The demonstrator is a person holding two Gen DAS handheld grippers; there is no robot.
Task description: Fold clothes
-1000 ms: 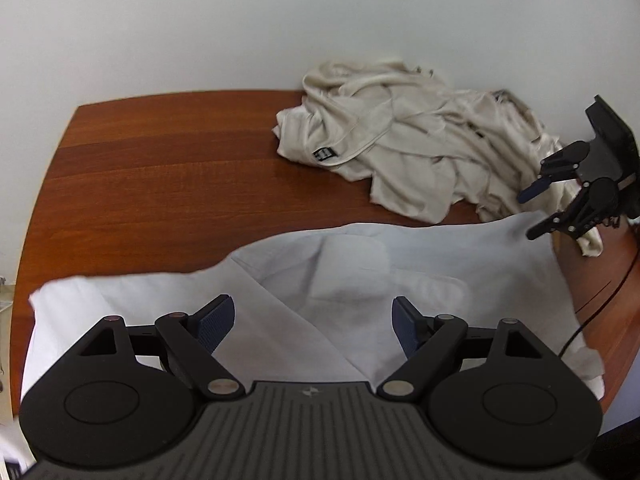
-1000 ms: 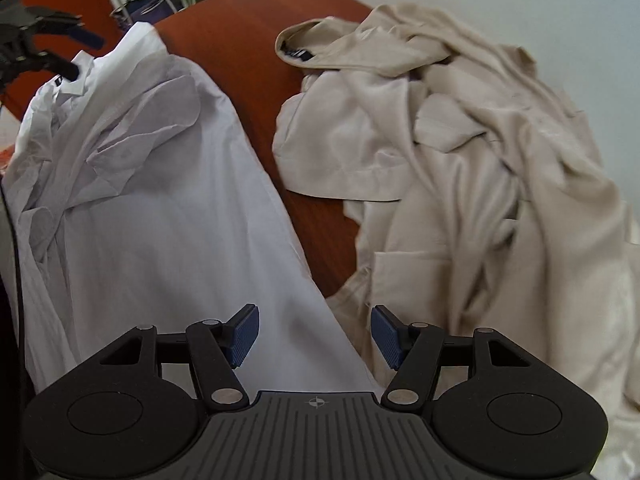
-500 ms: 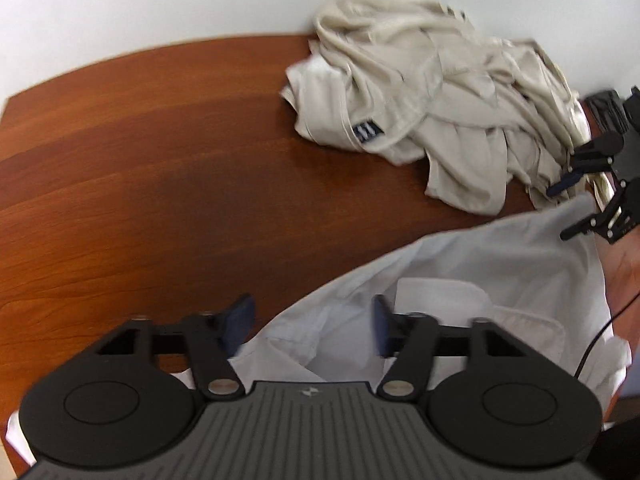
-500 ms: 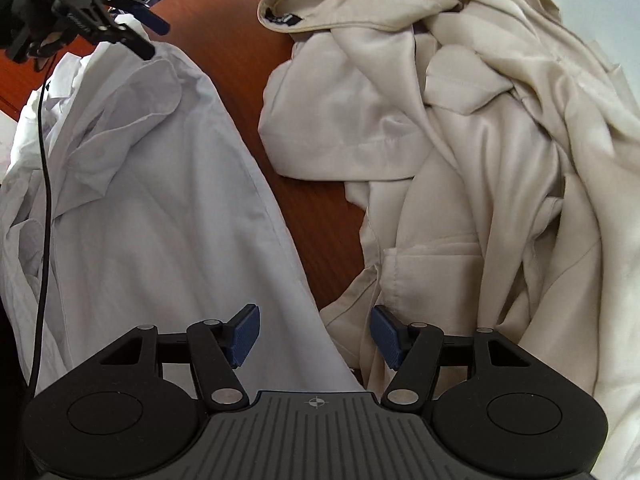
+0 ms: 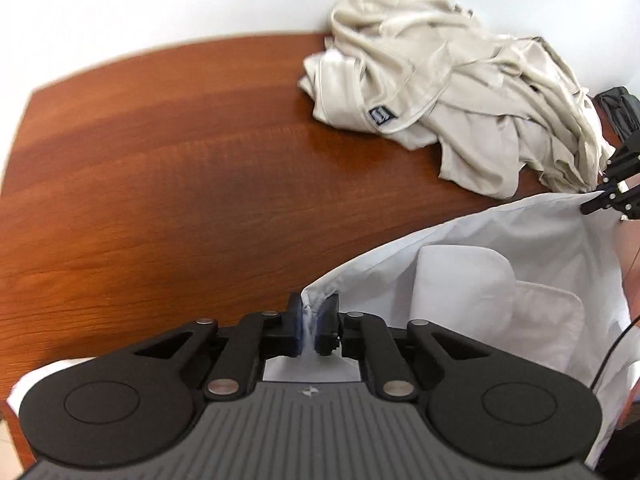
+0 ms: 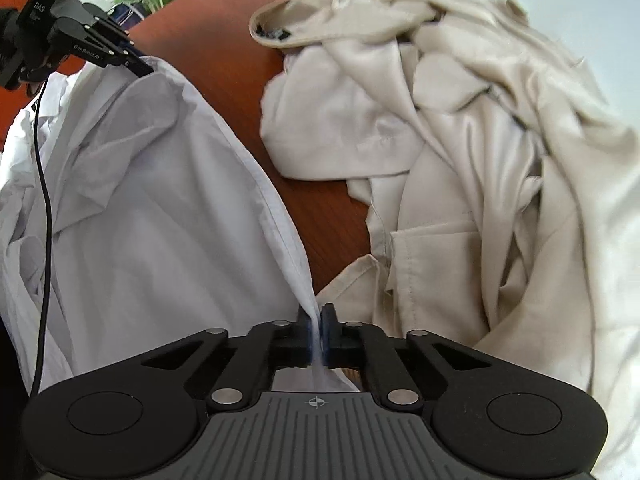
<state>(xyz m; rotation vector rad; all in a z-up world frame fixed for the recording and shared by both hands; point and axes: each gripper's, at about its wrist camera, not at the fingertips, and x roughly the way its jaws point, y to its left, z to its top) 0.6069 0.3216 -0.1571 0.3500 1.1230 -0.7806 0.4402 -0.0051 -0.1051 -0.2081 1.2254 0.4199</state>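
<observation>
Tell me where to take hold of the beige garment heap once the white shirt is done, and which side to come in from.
Judging from the left wrist view, grip the beige garment at the collar edge beside its dark label. That hem lies flat and exposed at the heap's front-left, facing bare table, so come in low from there. Both the left gripper and right gripper are shut on the white shirt.

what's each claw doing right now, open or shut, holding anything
Left claw: closed, pinching an edge of the white shirt.
Right claw: closed, pinching another edge of the same shirt.
</observation>
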